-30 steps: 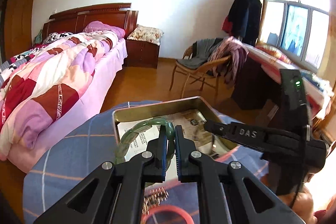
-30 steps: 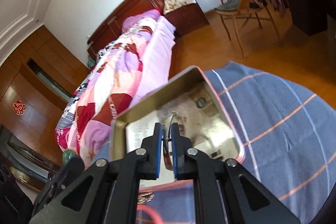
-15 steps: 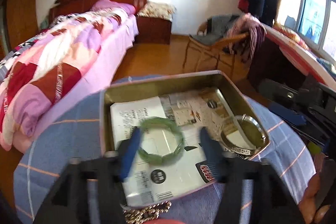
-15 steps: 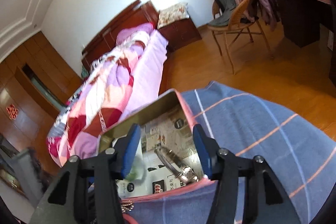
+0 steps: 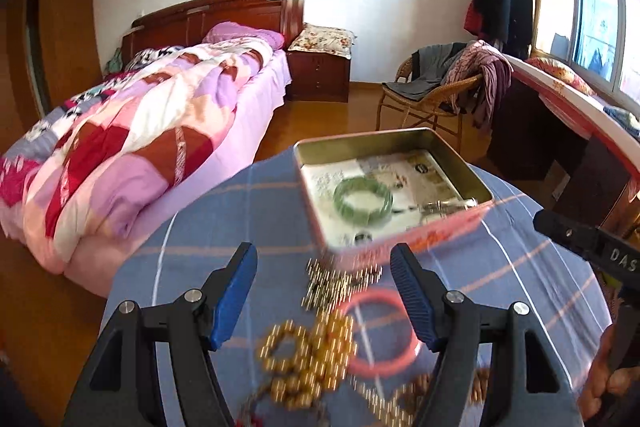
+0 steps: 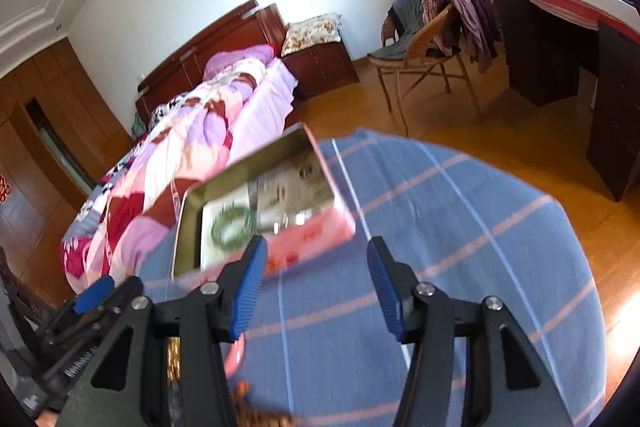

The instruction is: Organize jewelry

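Observation:
A pink tin box lined with paper sits on the blue checked tablecloth. In it lie a green jade bracelet and a silver bangle. My left gripper is open and empty, above the loose jewelry in front of the tin: a pink bangle, gold bead bracelets and a gold chain. My right gripper is open and empty, over the cloth near the tin; the green bracelet shows inside.
A bed with a patchwork quilt stands left of the round table. A wicker chair with clothes and a dark desk stand behind on the right. The table edge drops to the wooden floor.
Both grippers opened and let go of the green bracelet and the silver bangle, which now lie in the tin. Both have pulled back toward the table's near side.

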The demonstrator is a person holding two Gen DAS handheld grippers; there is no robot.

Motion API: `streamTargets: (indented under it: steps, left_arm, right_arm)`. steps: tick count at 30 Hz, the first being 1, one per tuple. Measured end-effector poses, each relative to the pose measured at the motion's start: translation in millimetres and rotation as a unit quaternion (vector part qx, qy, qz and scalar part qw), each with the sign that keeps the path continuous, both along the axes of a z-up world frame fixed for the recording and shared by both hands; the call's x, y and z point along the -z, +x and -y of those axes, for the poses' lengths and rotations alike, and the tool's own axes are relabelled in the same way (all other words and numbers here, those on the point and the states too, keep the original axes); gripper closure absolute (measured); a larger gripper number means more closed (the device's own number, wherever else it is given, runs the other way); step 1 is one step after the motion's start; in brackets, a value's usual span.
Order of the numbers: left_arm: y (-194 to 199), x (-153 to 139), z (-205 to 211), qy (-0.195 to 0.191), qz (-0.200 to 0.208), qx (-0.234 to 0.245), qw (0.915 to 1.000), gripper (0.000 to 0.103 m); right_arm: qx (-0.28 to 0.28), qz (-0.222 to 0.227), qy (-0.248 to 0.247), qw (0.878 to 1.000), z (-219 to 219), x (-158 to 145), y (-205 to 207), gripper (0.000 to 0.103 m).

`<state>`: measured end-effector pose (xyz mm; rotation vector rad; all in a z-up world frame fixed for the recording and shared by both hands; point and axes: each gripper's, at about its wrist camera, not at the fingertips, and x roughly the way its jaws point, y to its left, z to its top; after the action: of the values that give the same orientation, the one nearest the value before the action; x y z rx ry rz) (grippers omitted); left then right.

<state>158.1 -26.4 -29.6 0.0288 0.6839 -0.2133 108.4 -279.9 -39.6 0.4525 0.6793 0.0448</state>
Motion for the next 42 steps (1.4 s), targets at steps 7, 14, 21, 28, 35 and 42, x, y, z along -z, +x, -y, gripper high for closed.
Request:
streamTargets:
  steps: [7, 14, 21, 28, 35, 42]
  left_arm:
    - [-40.5, 5.7, -29.2, -0.004, -0.005, -0.023, 0.9997, 0.034]
    - [-69.4, 21.0, -59.9, 0.007, -0.019, -0.050, 0.9986, 0.034]
    - [-95.6, 43.6, -72.8, 0.011, -0.043, -0.021, 0.9988, 0.034]
    - [-104.3, 66.3, -63.2, 0.000, -0.082, 0.011, 0.9966, 0.034]
    - [-92.7, 83.8, -45.4, 0.001, -0.120, 0.028, 0.9924, 0.034]
    - [-90.0, 81.8, -31.8, 0.046, -0.106, 0.047, 0.9922, 0.072]
  right_arm:
    - [-0.020, 0.001, -0.009, 1.000, -7.8, 0.8, -34.2, 0.047]
    - [-0.038, -0.012, -0.020, 0.999, -16.3, 10.7, -59.2, 0.047]
    - [-0.057, -0.017, -0.024, 0.998, -27.5, 15.6, -72.1, 0.047]
    - [-0.071, -0.024, -0.028, 0.997, -39.0, 20.6, -80.6, 0.047]
    - [-0.067, -0.025, -0.022, 0.997, -36.3, 20.1, -82.6, 0.047]
    - [-0.064, -0.027, -0.021, 0.997, -34.4, 21.0, -81.0, 0.047]
